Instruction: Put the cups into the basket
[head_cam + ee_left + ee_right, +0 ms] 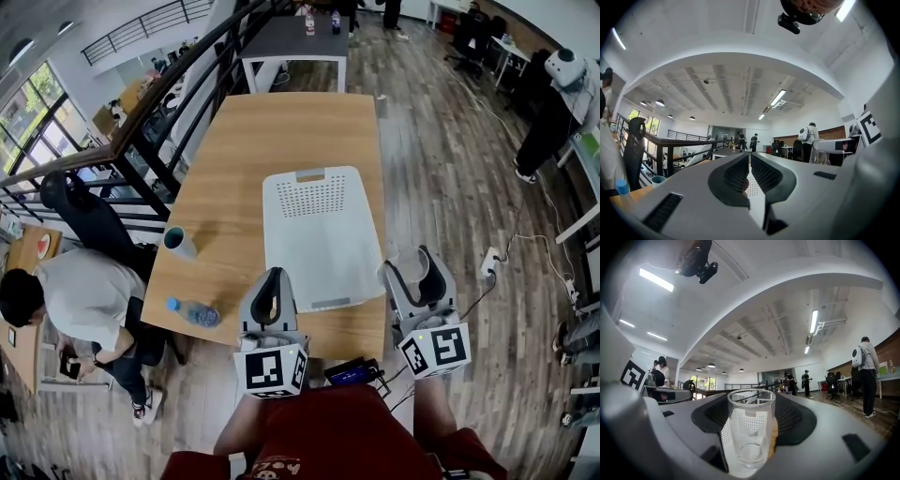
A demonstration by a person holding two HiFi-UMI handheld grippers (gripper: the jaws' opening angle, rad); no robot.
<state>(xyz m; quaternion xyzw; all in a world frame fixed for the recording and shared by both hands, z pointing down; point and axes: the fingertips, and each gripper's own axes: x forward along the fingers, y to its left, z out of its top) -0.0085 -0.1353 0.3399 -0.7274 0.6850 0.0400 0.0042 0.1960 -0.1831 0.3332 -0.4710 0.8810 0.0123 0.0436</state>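
We hold the right gripper at the lower right of the head view, over the near edge of the wooden table and just beside the lower right corner of the white plastic basket. Its jaws stand wide and pinch a clear glass cup. In the right gripper view the cup stands upright in the middle of the frame, between the two dark ribbed pads, with the basket's perforated wall showing through it.

Our left gripper is in the lower middle of the head view, at the basket's lower left corner. In the left gripper view its fingers are pressed almost together. Only a thin slit is left between them, and we see nothing caught in it.

The basket lies in the centre of the table, its handle slot and perforated wall toward the top of the frame. A second cup, a teal cup, lies on its side on the table to the left of the basket, well apart from both grippers. Below it, near the table's lower left edge, a water bottle with a blue cap lies flat. At the far left a person in a grey shirt bends over beside a black office chair.
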